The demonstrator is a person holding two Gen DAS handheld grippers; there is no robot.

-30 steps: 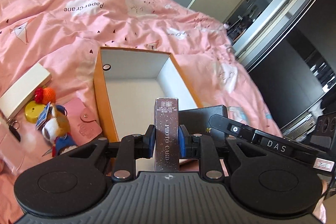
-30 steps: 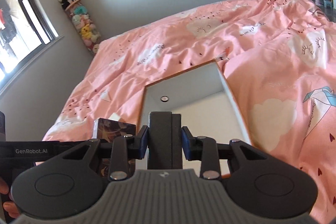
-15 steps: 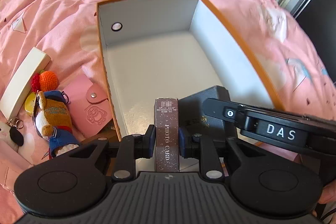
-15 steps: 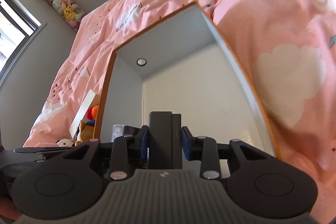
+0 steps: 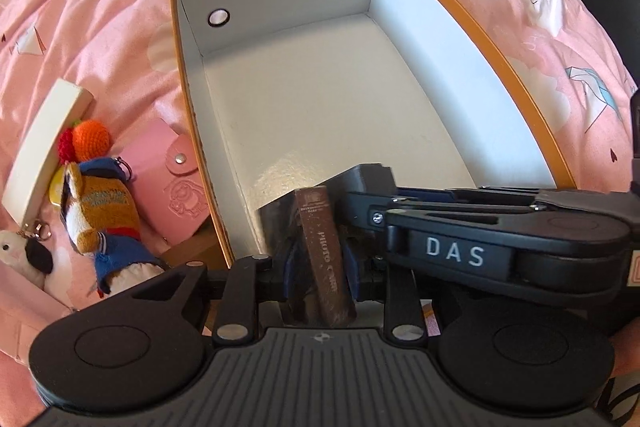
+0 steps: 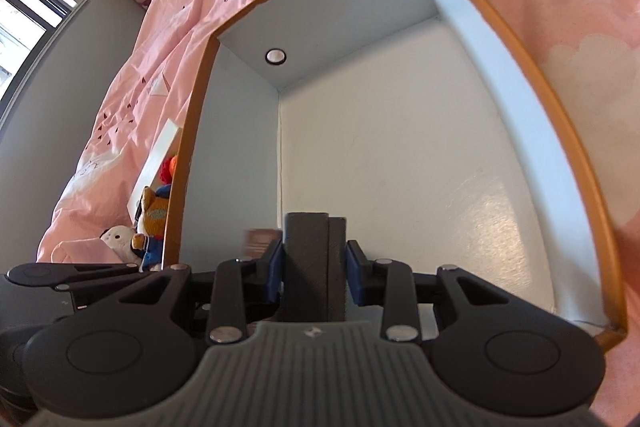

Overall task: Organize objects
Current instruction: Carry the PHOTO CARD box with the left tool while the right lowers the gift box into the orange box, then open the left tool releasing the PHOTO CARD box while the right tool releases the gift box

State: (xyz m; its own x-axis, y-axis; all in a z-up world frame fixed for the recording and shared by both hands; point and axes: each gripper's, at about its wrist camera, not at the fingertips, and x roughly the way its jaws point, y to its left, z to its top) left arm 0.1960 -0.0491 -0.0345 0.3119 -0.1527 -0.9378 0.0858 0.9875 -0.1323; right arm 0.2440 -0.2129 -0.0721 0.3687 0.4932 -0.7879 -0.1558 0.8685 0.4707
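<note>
Orange-rimmed white cardboard box: L gripper clamps brown photo-card pack, R gripper clamps dark-grey case; crowded near end, items may collide.

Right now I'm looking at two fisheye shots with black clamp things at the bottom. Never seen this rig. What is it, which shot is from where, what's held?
No robot here: a person holds a two-finger gripper in each hand, each with a camera looking along its fingers.

The left wrist view shows the left gripper shut on a brown photo card box. The black arm marked DAS crossing from the right is the right gripper.

The right wrist view shows that right gripper shut on a dark grey box.

Both hover over the near end of an orange shoebox with a white inside, lying on a pink duvet.

Beside it lie a pink card wallet, a plush keychain in a blue outfit, an orange crochet ball and a cream box.
</note>
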